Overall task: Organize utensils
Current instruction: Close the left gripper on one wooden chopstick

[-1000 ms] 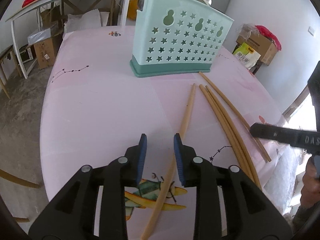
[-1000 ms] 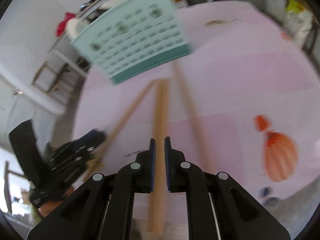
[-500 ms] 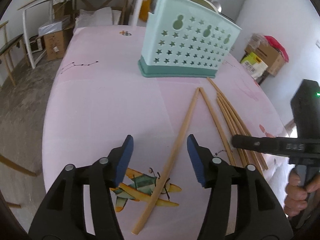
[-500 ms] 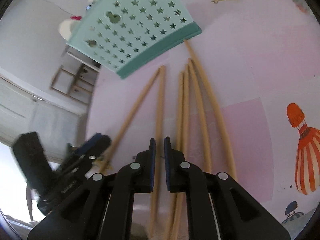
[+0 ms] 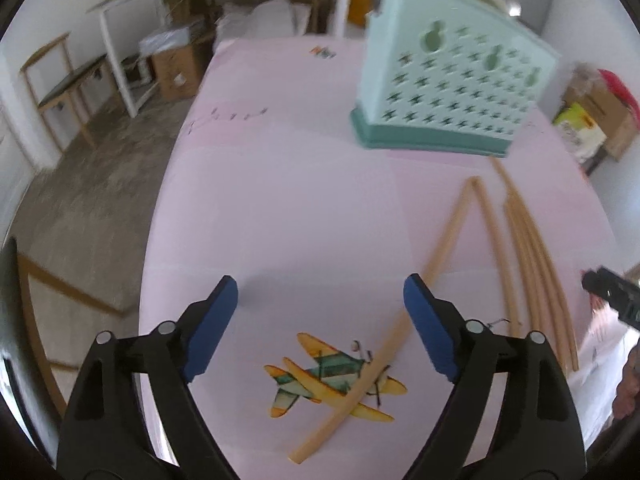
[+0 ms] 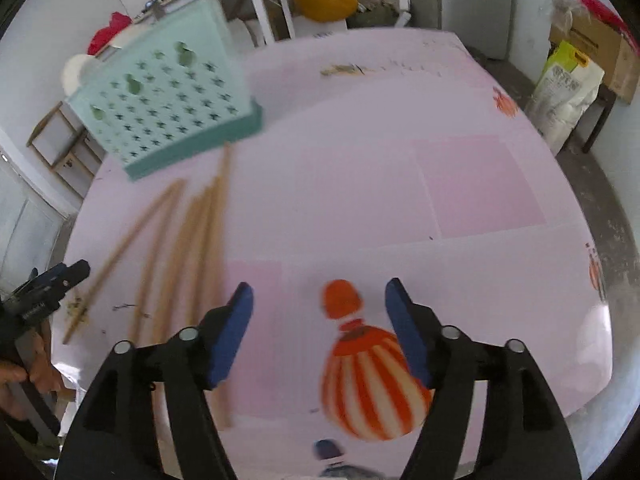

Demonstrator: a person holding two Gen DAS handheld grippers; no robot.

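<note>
Several long wooden chopsticks [image 5: 532, 264] lie on the pink tablecloth [image 5: 280, 200] in front of a mint-green utensil holder [image 5: 452, 92] with star cut-outs. One chopstick [image 5: 384, 344] lies apart across an airplane print. My left gripper [image 5: 320, 304] is wide open and empty above that print. In the right wrist view the chopsticks [image 6: 200, 240] lie left of my right gripper [image 6: 320, 308], which is wide open and empty above an orange balloon print. The holder [image 6: 168, 96] stands at the far left there.
The right gripper's tip [image 5: 612, 296] shows at the left view's right edge; the left gripper [image 6: 44, 288] at the right view's left edge. White shelving [image 5: 132, 40], cardboard boxes [image 5: 604, 112] and a bag [image 6: 564, 88] stand around the table. The table edge is close in front.
Both grippers have opened wide. The right gripper let go of the chopstick and swung right, off the chopsticks. The left gripper shifted left of the lone chopstick.
</note>
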